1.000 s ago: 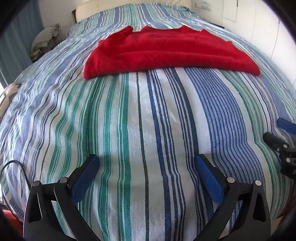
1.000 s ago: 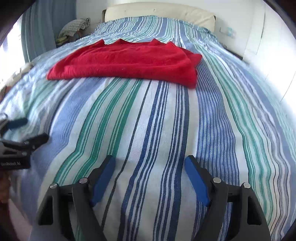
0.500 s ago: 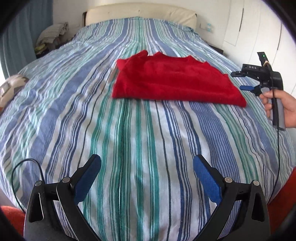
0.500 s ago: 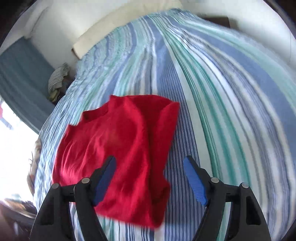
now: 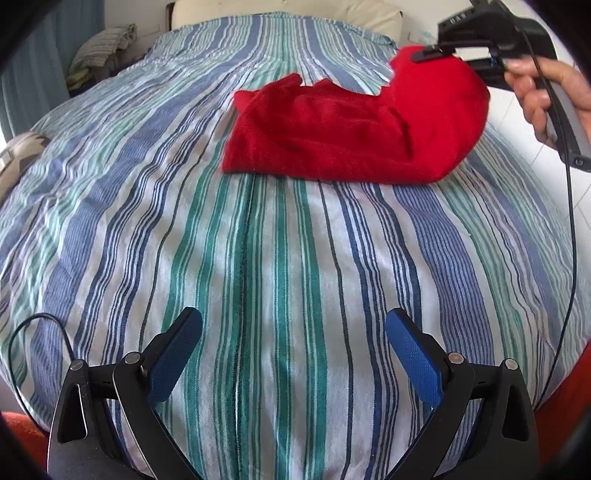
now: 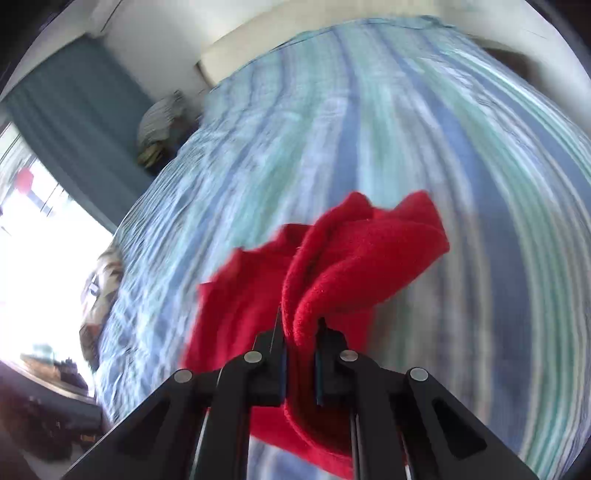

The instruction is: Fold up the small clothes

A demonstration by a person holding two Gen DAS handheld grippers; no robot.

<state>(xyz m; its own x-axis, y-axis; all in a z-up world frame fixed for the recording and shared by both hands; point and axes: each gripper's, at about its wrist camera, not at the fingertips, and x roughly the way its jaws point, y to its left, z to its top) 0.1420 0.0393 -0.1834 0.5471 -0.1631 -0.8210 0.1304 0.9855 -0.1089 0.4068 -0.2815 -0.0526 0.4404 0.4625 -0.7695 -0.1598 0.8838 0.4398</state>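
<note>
At the upper right of the left wrist frame, my right tongs (image 5: 430, 55) have the near-right end of the red fleecy garment (image 5: 343, 136) pinched and raised off the blue, green and white striped bedspread (image 5: 258, 277). In the right wrist view those tongs (image 6: 300, 332) are closing, with a thick doubled fold of the red fleece between the blue pads, so I read that as a grip on the cloth. The rest of the garment lies flat on the bed, filling the upper middle of the left wrist frame, its long axis running across the frame from left to right. The scalloped edge points toward the cream headboard (image 5: 295, 9) at the top, and the straight edge faces my left tongs (image 5: 293, 334). The left tongs stand wide apart with nothing between them, low in the frame over bare bedspread, well apart from the garment, which lies ahead of them and a little to the right. The right hand (image 5: 546, 92) is clearly the nearer one, in fact already on the cloth. I judge the coming move is to carry the lifted right end over toward the left end, across the long axis, halving the garment. The free left corner at the frame's middle left is the landing mark. The right wrist picture is smeared, so finer detail of the fold escapes me.
</note>
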